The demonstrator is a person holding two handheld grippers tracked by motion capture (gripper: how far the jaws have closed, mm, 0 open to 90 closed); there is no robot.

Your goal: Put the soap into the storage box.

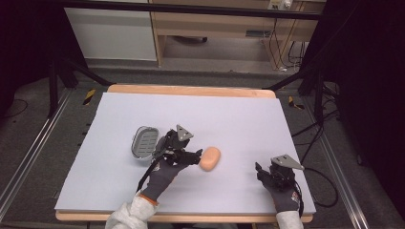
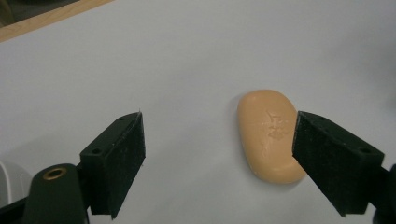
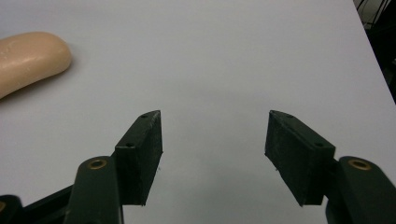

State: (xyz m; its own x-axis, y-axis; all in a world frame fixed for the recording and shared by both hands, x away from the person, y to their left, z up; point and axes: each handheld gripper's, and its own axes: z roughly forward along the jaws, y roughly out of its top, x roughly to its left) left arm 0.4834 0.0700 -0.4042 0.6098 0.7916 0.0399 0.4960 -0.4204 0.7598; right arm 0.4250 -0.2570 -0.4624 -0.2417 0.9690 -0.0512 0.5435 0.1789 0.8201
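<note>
Soap (image 1: 210, 159): mid-surface, toward the near edge, long axis running near-to-far.
Left tool (image 2: 219, 163): jaws apart, soap just inside its right jaw.
Right tool (image 3: 215, 156): apart, empty, farther off.

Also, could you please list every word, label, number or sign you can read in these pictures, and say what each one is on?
No text reads clearly in any view.
Soap bar: a mark pressed into its top face, too shallow and blurred to read.
Soap dish: no lettering to be seen.
Label on the wooden furniture behind the table: too small to read.
Left gripper and right gripper, both open: no markings on the black jaws.
</note>
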